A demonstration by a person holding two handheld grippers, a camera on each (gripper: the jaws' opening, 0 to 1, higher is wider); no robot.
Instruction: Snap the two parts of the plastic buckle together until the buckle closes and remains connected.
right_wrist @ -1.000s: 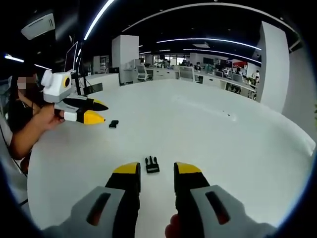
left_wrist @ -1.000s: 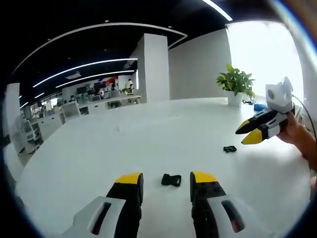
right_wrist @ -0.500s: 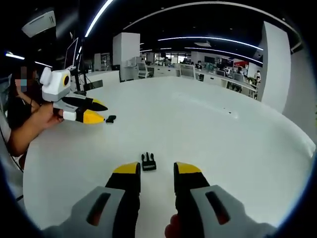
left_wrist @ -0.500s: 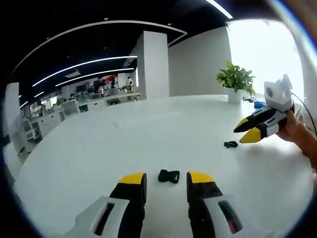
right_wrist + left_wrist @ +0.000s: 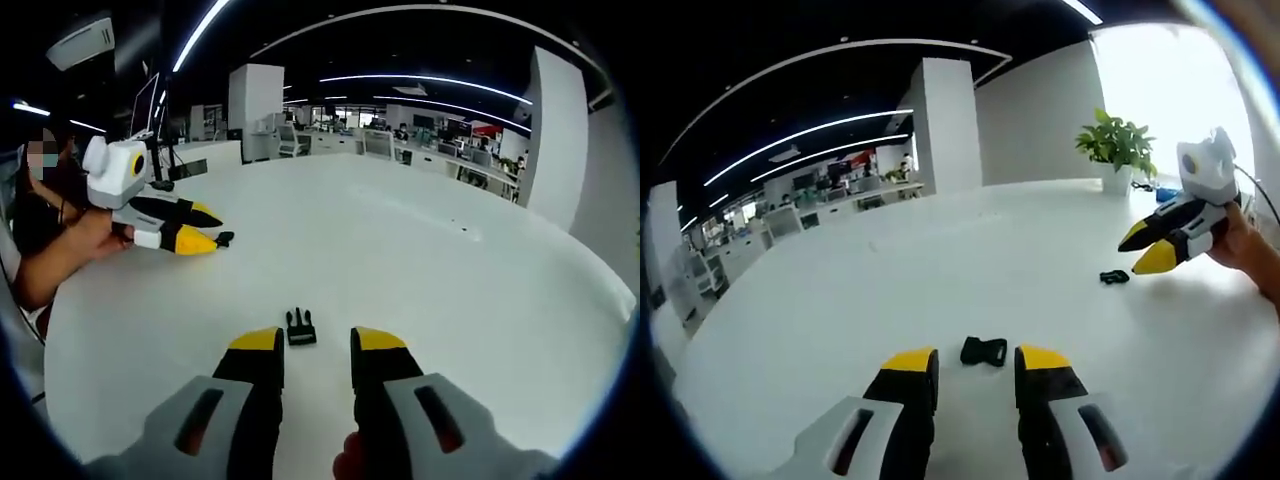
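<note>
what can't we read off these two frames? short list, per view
- Left gripper view: socket half of the buckle is too small to tell which way its opening faces.
- Left gripper view: pronged half, near the right tongs, is too small and far for any detail.
- Right gripper view: pronged half is small; prong condition unreadable.
- Right gripper view: socket half is partly covered by the left tongs.
- Both views: background desks blurred.
</note>
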